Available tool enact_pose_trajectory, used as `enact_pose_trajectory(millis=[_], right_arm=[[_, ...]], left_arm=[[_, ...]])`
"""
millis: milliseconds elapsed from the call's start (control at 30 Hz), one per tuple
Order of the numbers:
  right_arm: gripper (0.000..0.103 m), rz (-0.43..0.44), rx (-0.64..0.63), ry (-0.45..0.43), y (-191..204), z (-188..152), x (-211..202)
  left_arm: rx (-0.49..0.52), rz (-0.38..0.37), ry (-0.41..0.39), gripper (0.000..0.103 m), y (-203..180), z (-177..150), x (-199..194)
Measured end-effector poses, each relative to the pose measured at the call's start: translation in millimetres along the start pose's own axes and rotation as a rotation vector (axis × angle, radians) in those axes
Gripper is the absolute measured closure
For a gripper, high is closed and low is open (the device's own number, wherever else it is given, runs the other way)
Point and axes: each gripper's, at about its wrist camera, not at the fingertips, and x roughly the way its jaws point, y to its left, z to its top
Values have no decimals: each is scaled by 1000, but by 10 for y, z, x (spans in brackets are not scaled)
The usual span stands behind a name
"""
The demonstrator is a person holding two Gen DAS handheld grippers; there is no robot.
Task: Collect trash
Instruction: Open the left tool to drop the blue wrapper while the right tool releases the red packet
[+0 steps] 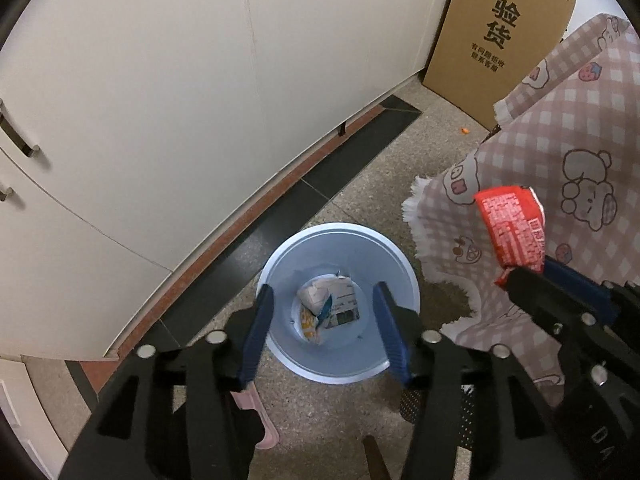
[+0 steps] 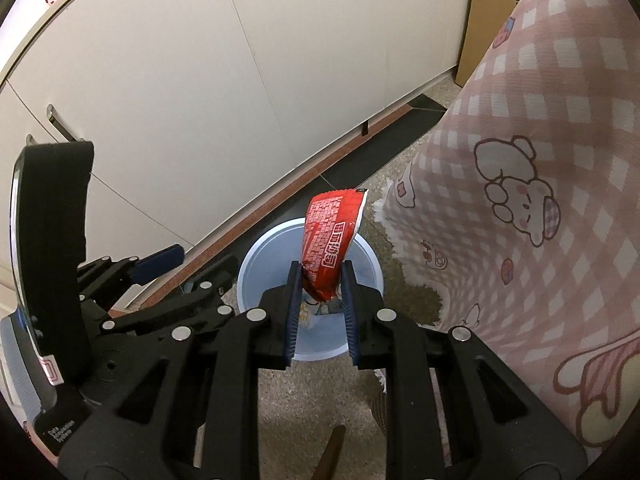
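Observation:
A light blue bin (image 1: 340, 264) stands on the speckled floor, holding several crumpled wrappers (image 1: 330, 308). My left gripper (image 1: 324, 292) hangs over the bin, open, with nothing between its blue pads. My right gripper (image 2: 320, 272) is shut on a red snack wrapper (image 2: 332, 236), whose top sticks up above the bin (image 2: 256, 268). In the left wrist view that red wrapper (image 1: 512, 228) and the right gripper (image 1: 532, 276) show at the right, beside the bin. The left gripper (image 2: 160, 266) appears at the left of the right wrist view.
White cabinet doors (image 1: 160, 100) with a dark plinth run along the left. A pink checked cloth (image 1: 560, 168) with cartoon animals hangs down on the right. A brown cardboard box (image 1: 496, 40) leans at the back. A pink slipper (image 1: 260, 420) lies near the bin.

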Motion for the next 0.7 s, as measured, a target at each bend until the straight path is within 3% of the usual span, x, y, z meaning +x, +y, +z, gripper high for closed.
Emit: enact_pose_trajectory(millis=[700], right_arm=[[83, 40, -17, -11, 246, -4, 119]], left_arm=[[-119, 52, -24, 37, 520, -66, -234]])
